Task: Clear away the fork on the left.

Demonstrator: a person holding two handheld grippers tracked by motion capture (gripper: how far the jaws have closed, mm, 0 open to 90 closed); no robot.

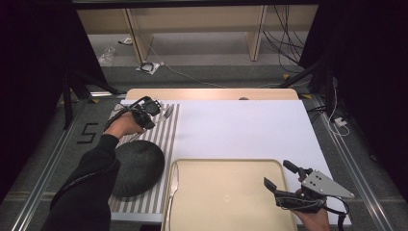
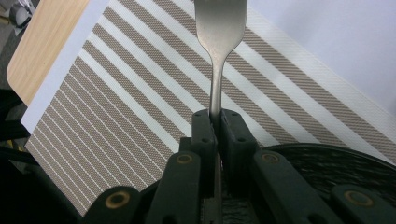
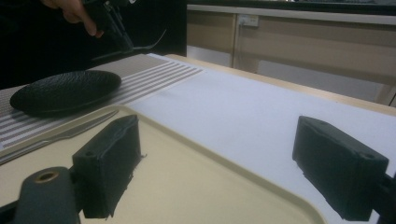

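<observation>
Fork [image 2: 219,42] pinched at the thin neck of its handle by the left gripper [image 1: 153,114], jaws almost fully closed on it, held off the table over the far end of the striped placemat [image 2: 116,107]. In the left gripper view the grip sits on a narrow bit of metal with the wide head sticking out ahead, so the risk is pivot: smooth steel could swing or slide between the pads if the hand moves fast or tilts, and the fork drops onto the mat.

Just near of it, the black plate [image 1: 137,166] lies on the same mat. A low carry toward the tray would pass over or beside it; tines or the trailing handle could clip its rim and knock the fork loose.

Next, the table knife [image 1: 173,185] lies along the left edge of the beige tray [image 1: 226,211], seemingly on the rim. Setting the fork down there could bump it off or leave the two overlapping.

Far right, the right gripper [image 1: 284,185] hovers over the tray's right side, jaws wide apart, holding nothing. It looks well apart from the fork's likely path, so collision risk seems low unless both hands converge on the tray.
</observation>
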